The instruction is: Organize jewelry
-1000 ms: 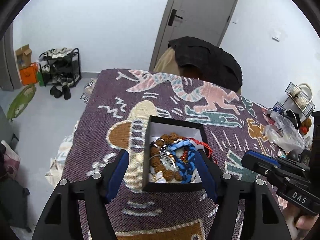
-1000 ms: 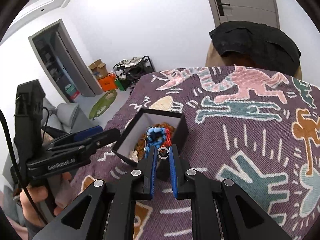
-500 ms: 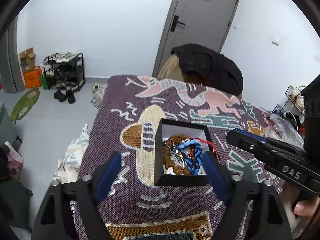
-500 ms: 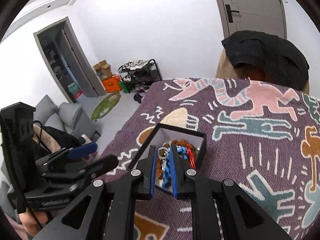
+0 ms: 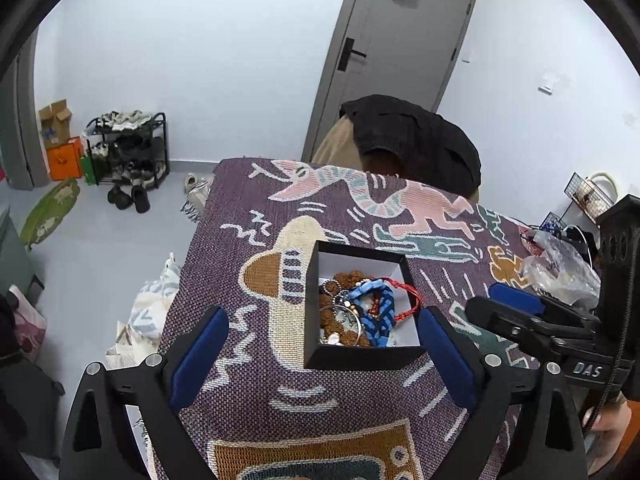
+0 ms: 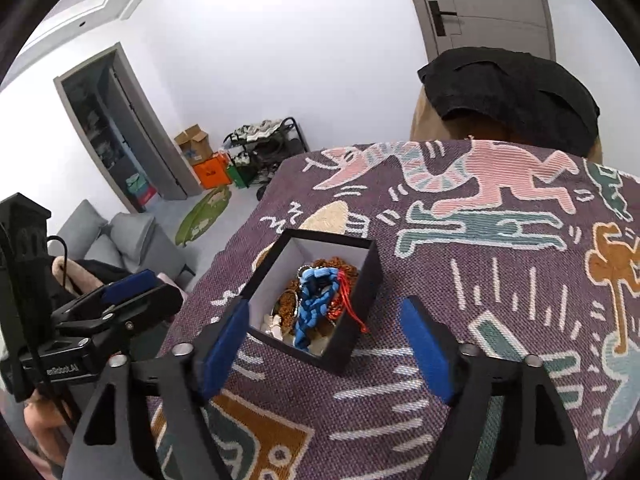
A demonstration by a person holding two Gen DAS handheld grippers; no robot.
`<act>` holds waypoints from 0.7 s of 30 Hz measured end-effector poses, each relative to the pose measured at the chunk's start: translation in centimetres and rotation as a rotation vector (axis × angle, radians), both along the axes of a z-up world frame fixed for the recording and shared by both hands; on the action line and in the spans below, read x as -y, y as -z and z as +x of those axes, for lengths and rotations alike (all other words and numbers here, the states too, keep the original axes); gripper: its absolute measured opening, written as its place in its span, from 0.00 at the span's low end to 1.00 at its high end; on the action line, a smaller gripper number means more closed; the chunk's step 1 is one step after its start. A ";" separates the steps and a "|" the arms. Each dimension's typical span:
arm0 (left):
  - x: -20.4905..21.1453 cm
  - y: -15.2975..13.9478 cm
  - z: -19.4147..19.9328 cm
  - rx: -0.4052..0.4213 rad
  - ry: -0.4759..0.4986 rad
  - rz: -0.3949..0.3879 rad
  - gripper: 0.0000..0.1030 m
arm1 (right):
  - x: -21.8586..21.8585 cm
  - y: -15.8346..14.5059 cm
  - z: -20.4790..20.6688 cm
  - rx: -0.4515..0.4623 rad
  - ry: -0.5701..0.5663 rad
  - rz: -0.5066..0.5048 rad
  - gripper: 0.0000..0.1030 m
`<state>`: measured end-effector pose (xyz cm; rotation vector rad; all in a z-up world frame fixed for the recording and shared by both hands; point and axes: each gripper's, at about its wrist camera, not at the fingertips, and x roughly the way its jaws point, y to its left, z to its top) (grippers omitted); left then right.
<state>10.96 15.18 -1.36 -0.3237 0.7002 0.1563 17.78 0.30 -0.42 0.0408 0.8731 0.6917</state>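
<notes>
A black jewelry box (image 5: 356,356) with a white inside stands open on the patterned purple cloth (image 5: 248,380). It holds a blue braided bracelet (image 5: 378,314), brown beads (image 5: 348,278), a red cord (image 5: 408,300) hanging over its right wall, and a silver ring (image 5: 345,315). My left gripper (image 5: 322,356) is open and empty just before the box. In the right wrist view, my right gripper (image 6: 326,344) is open and empty, above the near corner of the box (image 6: 352,340), with the blue bracelet (image 6: 314,300) inside.
A chair with a black garment (image 5: 416,140) stands behind the table, before a grey door (image 5: 396,48). Plastic bags (image 5: 560,264) lie at the table's right end. A shoe rack (image 5: 128,148) and a grey sofa (image 6: 128,240) stand on the floor to the left.
My right gripper held the silver ring over the box; it has opened and the ring now lies in the box. Both grippers have pulled back a little.
</notes>
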 end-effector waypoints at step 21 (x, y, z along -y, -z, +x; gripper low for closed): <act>4.9 -2.7 -2.6 0.075 0.054 0.053 0.94 | 8.1 -1.7 -3.8 0.042 0.071 0.016 0.88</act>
